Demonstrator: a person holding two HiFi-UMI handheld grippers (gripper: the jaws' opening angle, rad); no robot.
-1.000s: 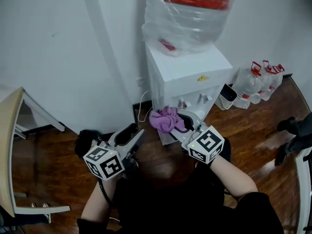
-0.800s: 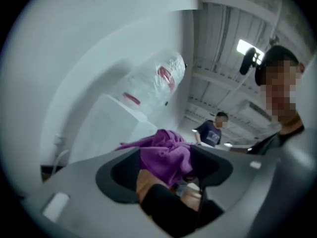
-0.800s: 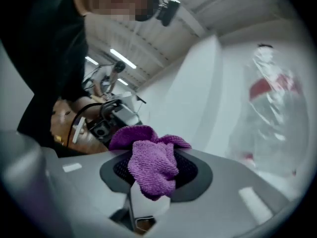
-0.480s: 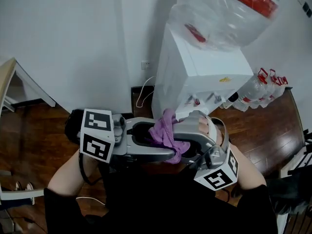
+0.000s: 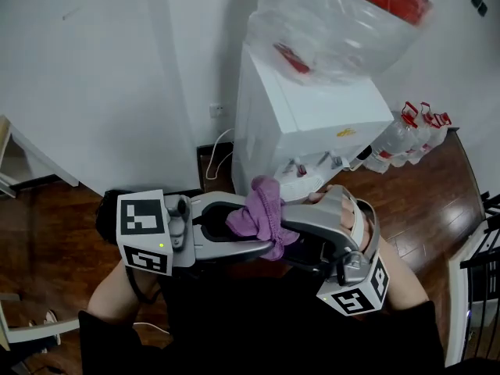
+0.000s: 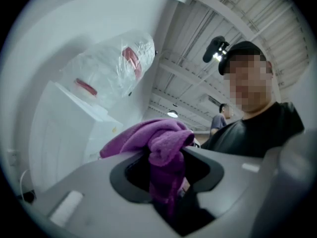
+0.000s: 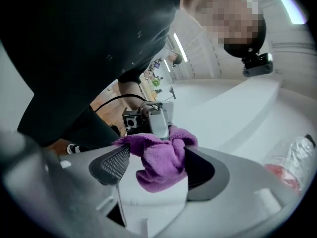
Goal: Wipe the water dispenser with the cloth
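- No wiping done yet, by the look of it: purple cloth (image 5: 258, 209) bunched up in the air just in front of the white water dispenser (image 5: 297, 123), below its taps (image 5: 301, 166) and touching no part of it.
- Clenched on the purple cloth: left gripper (image 6: 167, 150), with a fold pinched between its jaws and the rest spilling over their top, on the front side of the water dispenser.
- Released: right gripper (image 7: 148, 157), jaws spread wide, the cloth hanging in the gap and one ribbed pad standing clear of it; no real hold there.
- Reads as a handover from right to left, nearly finished, with only the drawing away of the right gripper left to it.
- All of the task proper to come: top, front and sides of the water dispenser, and round the taps, with some care likely needed near the plastic-wrapped water bottle (image 5: 344, 14) on top.
- Against a second ago: then carried by the right gripper alone, close before the front of the water dispenser, the left gripper empty, lower and well off to its side; now both brought nose to nose at the cloth.
- Just been closing onto the cloth, the left jaws; just been opening, the right jaws, cloth between them but not pressed.
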